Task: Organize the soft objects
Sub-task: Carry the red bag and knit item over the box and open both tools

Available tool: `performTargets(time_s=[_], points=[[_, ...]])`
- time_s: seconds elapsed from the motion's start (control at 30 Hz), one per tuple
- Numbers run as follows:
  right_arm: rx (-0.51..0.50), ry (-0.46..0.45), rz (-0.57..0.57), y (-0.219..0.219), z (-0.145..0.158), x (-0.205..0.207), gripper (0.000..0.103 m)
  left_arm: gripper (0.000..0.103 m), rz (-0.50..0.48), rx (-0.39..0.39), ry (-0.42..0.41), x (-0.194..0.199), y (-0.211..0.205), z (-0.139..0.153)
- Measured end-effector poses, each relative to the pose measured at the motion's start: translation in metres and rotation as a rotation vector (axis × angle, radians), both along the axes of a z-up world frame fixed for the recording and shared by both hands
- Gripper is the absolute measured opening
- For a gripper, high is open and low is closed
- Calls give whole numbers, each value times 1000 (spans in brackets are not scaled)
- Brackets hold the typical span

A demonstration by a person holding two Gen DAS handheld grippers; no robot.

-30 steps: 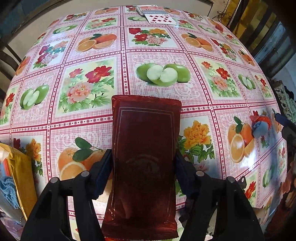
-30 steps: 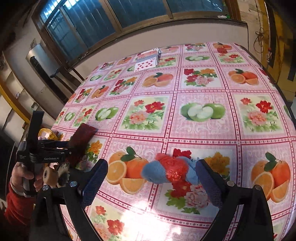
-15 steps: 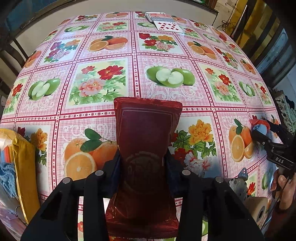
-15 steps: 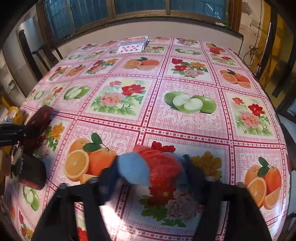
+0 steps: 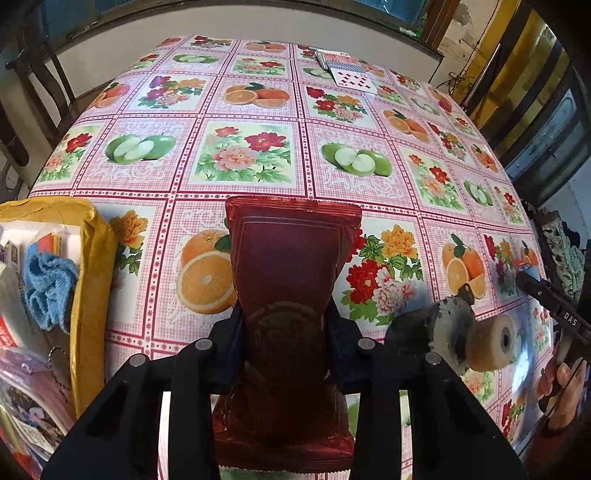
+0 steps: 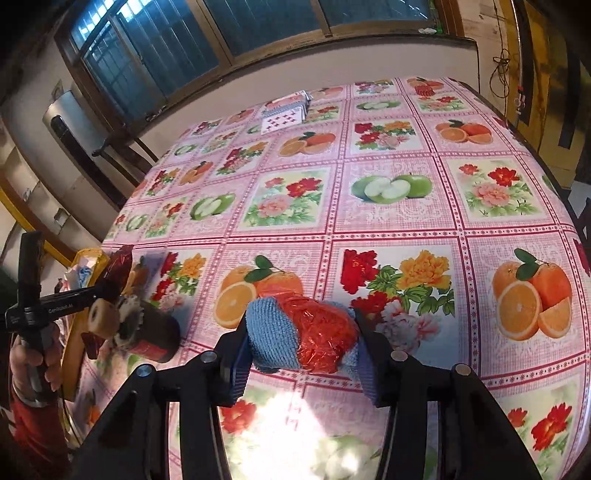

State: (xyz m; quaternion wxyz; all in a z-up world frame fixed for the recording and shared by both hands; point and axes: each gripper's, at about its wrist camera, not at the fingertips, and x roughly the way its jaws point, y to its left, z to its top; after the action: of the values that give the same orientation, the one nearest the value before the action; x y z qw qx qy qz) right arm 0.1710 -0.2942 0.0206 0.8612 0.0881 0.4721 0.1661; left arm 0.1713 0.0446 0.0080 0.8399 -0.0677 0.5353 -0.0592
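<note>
Pink fruit-and-flower tablecloth [image 5: 258,122] covers the table, dark windows [image 6: 258,33] behind, chair [image 5: 33,85] at far left edge. Dark red foil packet [image 5: 288,280] is pinched at its middle between the left gripper [image 5: 284,325] fingers, standing lengthwise along them, top end sticking out forward above the cloth over an orange print; lower end hangs back toward the camera. Just left of it sits a yellow bag [image 5: 92,280], open, with a blue cloth [image 5: 48,288] and other packets inside, contents partly cut off by the frame. Blue cloth bundle with red shiny wrap [image 6: 303,336] is squeezed between the right gripper [image 6: 301,350] fingers, blue pads pressed against both sides; can't tell if it touches the tablecloth. In the right wrist view the left gripper shows at far left with the red packet tip near the yellow bag, a hand [image 6: 31,362] on its handle, red sleeve [image 6: 29,432] below. Grey-and-tan roller part [image 5: 469,339] of the other rig shows at right in the left wrist view. Playing cards [image 5: 347,70] lie fanned at the far end of the table, well apart from both grippers.
</note>
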Motion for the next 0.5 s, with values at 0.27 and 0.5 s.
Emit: performTargets(time_s=[0.27,0.5], points=[[48,-109,216,96,73,-44,51,34,56,8,-89,-49,52,48],[93,-97,439,239,81,-59,51,35,190,59,-127,-93,126,64]])
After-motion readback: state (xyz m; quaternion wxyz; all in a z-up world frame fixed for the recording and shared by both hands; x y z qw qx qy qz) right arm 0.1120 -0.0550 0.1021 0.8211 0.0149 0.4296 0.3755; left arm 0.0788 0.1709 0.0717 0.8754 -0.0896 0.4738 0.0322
